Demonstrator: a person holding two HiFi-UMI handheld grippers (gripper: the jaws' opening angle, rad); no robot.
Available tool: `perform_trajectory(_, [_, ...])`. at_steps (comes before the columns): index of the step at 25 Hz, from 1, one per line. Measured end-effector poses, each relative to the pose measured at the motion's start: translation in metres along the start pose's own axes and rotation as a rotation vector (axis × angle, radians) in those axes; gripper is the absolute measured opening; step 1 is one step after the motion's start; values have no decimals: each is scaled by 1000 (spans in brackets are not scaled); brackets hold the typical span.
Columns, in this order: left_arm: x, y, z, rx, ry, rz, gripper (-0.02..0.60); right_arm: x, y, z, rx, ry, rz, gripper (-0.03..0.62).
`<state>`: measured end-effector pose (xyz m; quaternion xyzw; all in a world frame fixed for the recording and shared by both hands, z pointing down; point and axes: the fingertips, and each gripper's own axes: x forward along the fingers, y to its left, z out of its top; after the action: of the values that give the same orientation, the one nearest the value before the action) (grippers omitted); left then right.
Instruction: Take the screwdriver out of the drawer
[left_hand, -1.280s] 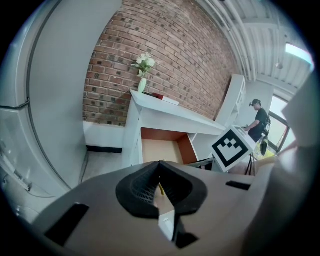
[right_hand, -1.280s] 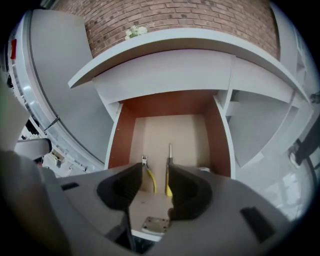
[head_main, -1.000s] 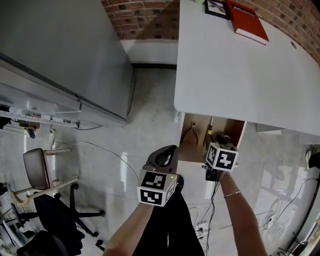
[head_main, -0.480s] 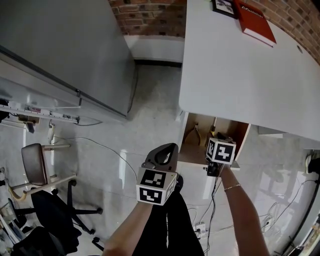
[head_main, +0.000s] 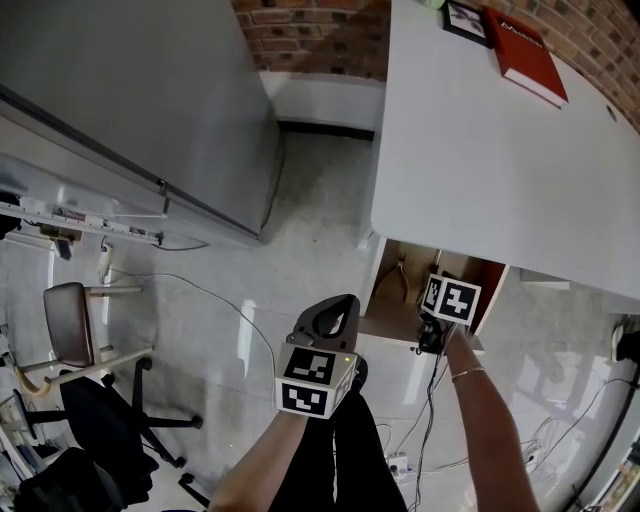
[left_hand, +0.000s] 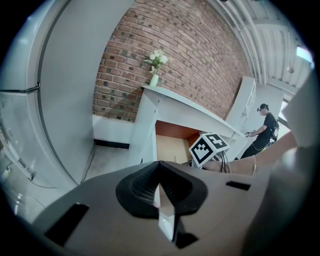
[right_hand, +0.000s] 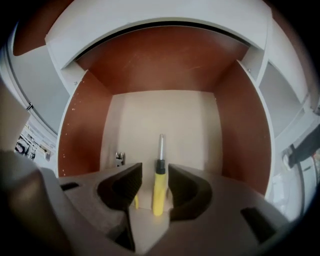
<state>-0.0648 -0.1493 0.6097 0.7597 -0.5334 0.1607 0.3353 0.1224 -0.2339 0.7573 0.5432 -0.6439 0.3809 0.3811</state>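
Note:
The drawer (right_hand: 165, 112) stands pulled out under the white table (head_main: 500, 150). On its pale floor lies a screwdriver (right_hand: 159, 186) with a yellow handle, its metal shaft pointing to the drawer's back. My right gripper (right_hand: 155, 171) is open, one jaw on each side of the handle, with small gaps showing. In the head view the right gripper (head_main: 447, 302) sits over the drawer's (head_main: 385, 305) front and hides the screwdriver. My left gripper (head_main: 335, 312) hangs over the floor, shut on nothing, its pads (left_hand: 161, 196) pressed together.
Pliers (head_main: 401, 281) lie at the drawer's left side. A red book (head_main: 530, 55) and a framed picture (head_main: 468, 20) are on the table. A grey cabinet (head_main: 120, 100) and a chair (head_main: 75, 335) stand to the left. Cables trail over the floor. A person (left_hand: 262, 127) stands far off.
The head view has shifted, so the table and drawer sit further right and lower. My right gripper has stayed at the drawer's front. The left gripper has hardly moved.

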Motion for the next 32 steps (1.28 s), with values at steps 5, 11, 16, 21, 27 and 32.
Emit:
perform_trajectory(5, [2,7,3,-4,-7,8,-8,11,-1,-7,29,38,0,164])
perform_trajectory(11, [8,11,4,-9,3,19,-6,22,-3,-11,63,59,0,163])
perform_trajectory(16, [12,10,4,-14,4,17,-6,28,-7,-12,54,64,-20,161])
perform_trajectory(21, [14,14,6,-40,-2,18,-8,32,-5,-9,32,66,-45,161])
perform_trajectory(27, [17,14,6,-42,-2,19,-8,32,-6,-11,38,66,-46,160])
perform_trajectory(32, [18,12,9,-42,2,7,-8,31,-6,-11,38,73,-44,124])
